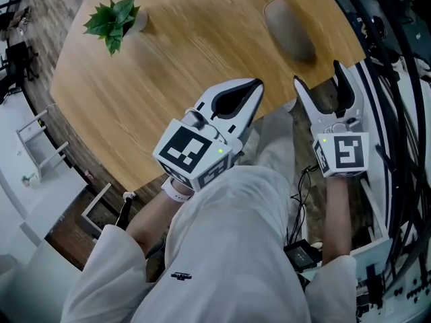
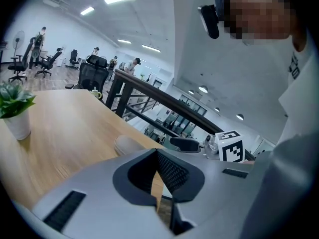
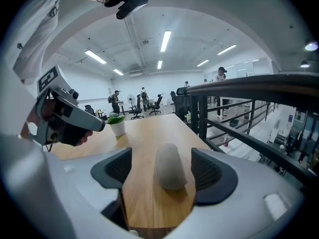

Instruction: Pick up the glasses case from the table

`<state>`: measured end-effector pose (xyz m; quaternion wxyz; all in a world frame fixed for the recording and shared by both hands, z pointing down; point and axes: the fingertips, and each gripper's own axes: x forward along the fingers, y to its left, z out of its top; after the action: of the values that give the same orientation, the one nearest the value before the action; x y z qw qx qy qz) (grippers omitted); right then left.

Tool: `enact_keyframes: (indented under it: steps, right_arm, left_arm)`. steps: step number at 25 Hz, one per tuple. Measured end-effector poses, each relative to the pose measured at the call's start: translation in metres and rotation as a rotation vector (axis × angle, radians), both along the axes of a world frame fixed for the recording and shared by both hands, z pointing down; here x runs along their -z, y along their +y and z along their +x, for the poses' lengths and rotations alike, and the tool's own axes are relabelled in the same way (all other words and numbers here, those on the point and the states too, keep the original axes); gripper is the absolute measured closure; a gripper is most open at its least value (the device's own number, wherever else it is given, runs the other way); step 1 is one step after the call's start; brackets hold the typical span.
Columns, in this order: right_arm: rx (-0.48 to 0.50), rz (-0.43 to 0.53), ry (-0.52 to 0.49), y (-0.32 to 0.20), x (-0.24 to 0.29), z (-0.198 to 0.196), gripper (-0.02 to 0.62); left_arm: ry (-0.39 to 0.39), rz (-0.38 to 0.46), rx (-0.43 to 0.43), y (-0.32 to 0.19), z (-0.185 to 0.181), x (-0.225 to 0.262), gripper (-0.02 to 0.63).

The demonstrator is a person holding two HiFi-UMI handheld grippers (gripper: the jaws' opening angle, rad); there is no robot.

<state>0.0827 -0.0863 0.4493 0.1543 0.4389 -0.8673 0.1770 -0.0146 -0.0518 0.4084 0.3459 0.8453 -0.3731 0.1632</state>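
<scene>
The grey oval glasses case (image 1: 289,29) lies on the round wooden table (image 1: 168,66) near its far right edge. My right gripper (image 1: 318,76) hovers just off the table's near edge, open, pointing at the case, which sits a short way ahead of its tips. In the right gripper view the case (image 3: 170,166) shows framed between the two dark pads (image 3: 118,167), untouched. My left gripper (image 1: 254,85) hangs over the table's near edge to the left, shut and empty. In the left gripper view the case (image 2: 128,144) lies beyond the closed jaws.
A small potted plant (image 1: 114,20) stands at the table's far left. Black cables and a white frame (image 1: 397,113) run along the right. A dark railing (image 3: 259,91) runs past the table's right side. The person's lap in white cloth (image 1: 236,247) fills the near foreground.
</scene>
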Motion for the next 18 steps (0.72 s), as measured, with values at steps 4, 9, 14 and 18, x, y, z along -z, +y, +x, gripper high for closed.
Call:
enact_keyframes:
  steps: [4,9,14,18]
  right_arm:
    - [0.015,0.002,0.006,-0.007,-0.017,0.0,0.225]
    - [0.05,0.002,0.023,-0.014,-0.04,-0.001,0.21]
    - [0.075,0.001,0.038,-0.022,-0.059,-0.007,0.198]
    - [0.082,-0.004,0.039,-0.031,-0.074,-0.012,0.184]
  left_arm:
    - [-0.016,-0.019,0.002,-0.002,0.002,-0.017,0.606]
    - [-0.021,-0.04,0.022,-0.002,0.006,-0.034,0.606]
    - [-0.022,-0.053,0.052,-0.003,0.008,-0.048,0.606]
    - [-0.025,-0.064,0.073,-0.005,0.005,-0.061,0.606]
